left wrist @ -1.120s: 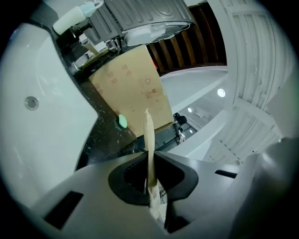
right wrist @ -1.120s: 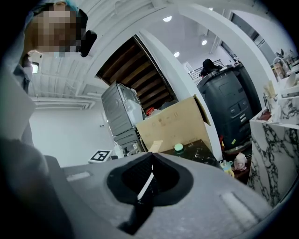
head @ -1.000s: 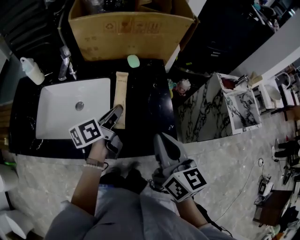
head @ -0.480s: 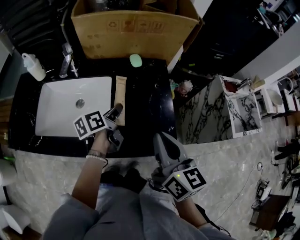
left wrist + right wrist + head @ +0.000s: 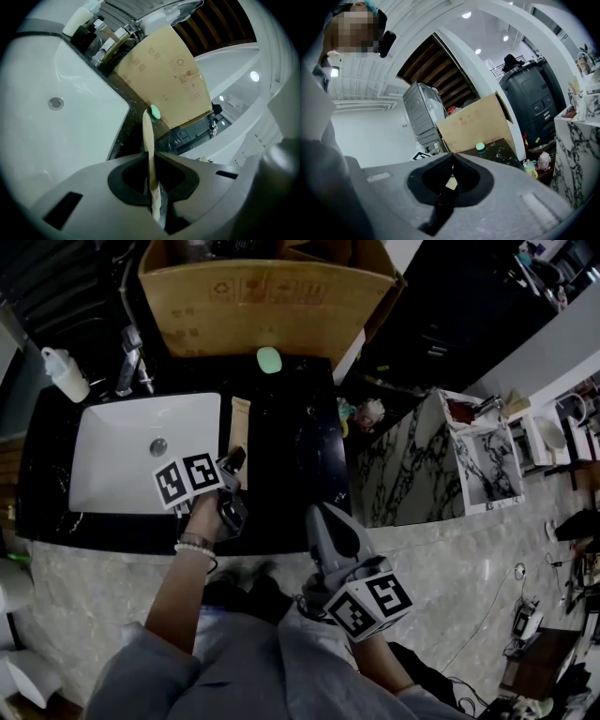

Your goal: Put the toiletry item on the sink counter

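Head view: overhead, steeply down on surface (image 5: 292, 460). Left gripper view: low, close, toward far cardboard box (image 5: 164, 77). Right gripper view: further back, level. Box common to all.

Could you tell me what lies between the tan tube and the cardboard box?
A small green oval item sits on the black counter there, past the tan tube, just before the cardboard box; the head view shows it.
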`<control>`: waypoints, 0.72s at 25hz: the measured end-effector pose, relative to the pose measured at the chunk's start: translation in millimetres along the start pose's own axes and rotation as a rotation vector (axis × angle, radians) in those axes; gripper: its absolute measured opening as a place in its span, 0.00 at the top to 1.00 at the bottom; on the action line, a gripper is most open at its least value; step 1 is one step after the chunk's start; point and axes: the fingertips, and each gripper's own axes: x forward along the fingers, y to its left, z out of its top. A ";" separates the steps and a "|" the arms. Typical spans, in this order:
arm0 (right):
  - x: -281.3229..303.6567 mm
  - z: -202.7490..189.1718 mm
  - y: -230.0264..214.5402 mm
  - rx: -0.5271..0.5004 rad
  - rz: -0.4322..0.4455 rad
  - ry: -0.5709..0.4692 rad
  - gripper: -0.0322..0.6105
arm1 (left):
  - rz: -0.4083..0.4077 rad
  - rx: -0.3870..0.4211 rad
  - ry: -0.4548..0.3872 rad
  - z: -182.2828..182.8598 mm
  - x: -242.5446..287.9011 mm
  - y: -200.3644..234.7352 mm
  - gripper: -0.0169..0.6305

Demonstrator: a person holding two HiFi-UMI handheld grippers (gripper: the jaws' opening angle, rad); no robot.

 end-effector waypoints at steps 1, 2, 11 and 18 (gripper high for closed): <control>-0.3 0.1 -0.4 0.000 -0.001 -0.001 0.95 | 0.007 0.010 0.007 -0.5 1.2 -0.5 0.92; -0.6 0.4 -0.6 0.000 -0.001 -0.002 0.95 | 0.014 0.020 0.015 -1.3 2.4 -1.1 0.92; -4.3 4.4 -3.9 -0.001 -0.008 -0.013 0.95 | 0.087 0.088 0.069 -6.1 10.1 -2.3 0.88; -6.6 4.7 -4.9 -0.002 -0.014 -0.024 0.95 | 0.100 0.174 0.100 -9.5 12.4 -4.6 0.77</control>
